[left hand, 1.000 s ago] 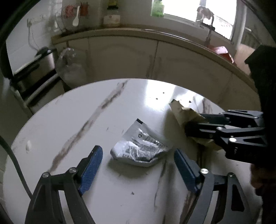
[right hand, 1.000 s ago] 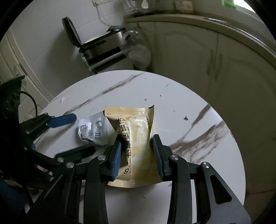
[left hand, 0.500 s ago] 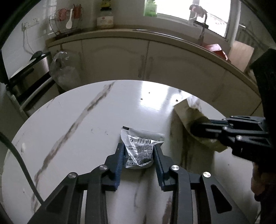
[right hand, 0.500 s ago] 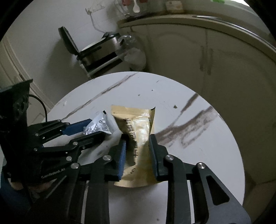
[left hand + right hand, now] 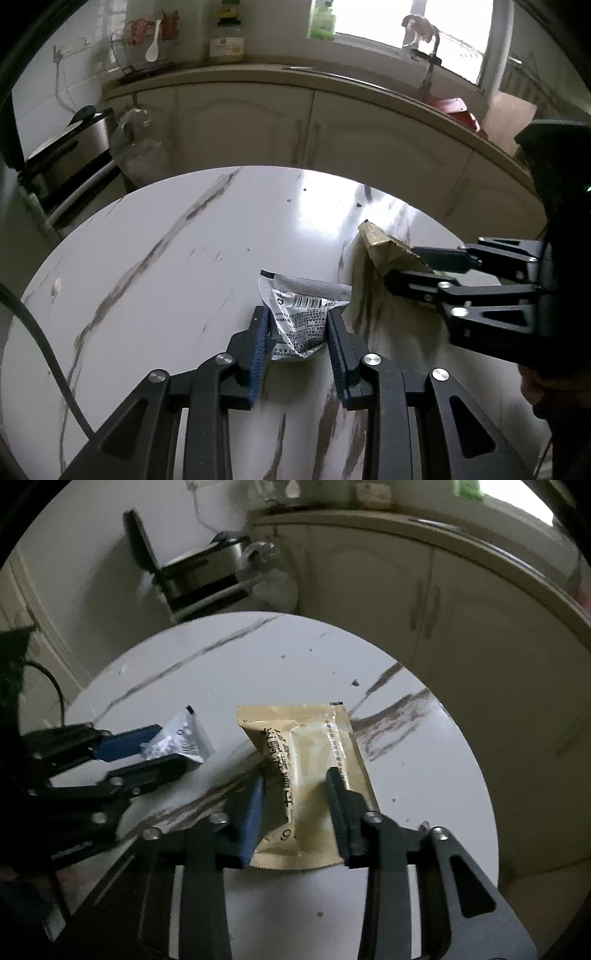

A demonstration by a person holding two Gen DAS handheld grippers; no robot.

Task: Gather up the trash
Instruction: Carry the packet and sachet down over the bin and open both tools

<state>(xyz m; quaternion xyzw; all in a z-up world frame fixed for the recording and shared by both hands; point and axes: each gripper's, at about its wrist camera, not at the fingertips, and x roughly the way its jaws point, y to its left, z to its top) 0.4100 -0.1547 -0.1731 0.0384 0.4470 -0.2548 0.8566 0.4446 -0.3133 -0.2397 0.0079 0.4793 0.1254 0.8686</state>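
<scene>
Behind everything runs a long kitchen counter (image 5: 369, 96) with pale cupboard doors (image 5: 240, 125), and a bright window sits at the upper right of the left wrist view. Lower down is the round white table (image 5: 166, 258) with dark streaks, and that is where the trash was lying. A second ago the left gripper (image 5: 297, 332) stood wide open around the crumpled silver wrapper (image 5: 299, 317). Now its two blue pads have come together and squeeze the wrapper from both sides, near the middle of the frame. The wrapper looks lifted a bit off the table, though the view is too bent to be sure. In the right wrist view the same wrapper (image 5: 177, 742) shows at the middle left, pinched in that gripper. The right gripper (image 5: 295, 805) has the gold packet (image 5: 314, 775) between its fingers, low in the middle of the frame. Half a second ago those fingers pressed the packet in tight; now its jaws are opening a little, but the packet is still between them and both pads still seem to touch its sides. So both bits of trash are picked up, one in each gripper. That likely means the grabbing part is done. Next each piece has to go to a bin, and no bin shows in either view. The looser hold on the gold packet could let it slip.
</scene>
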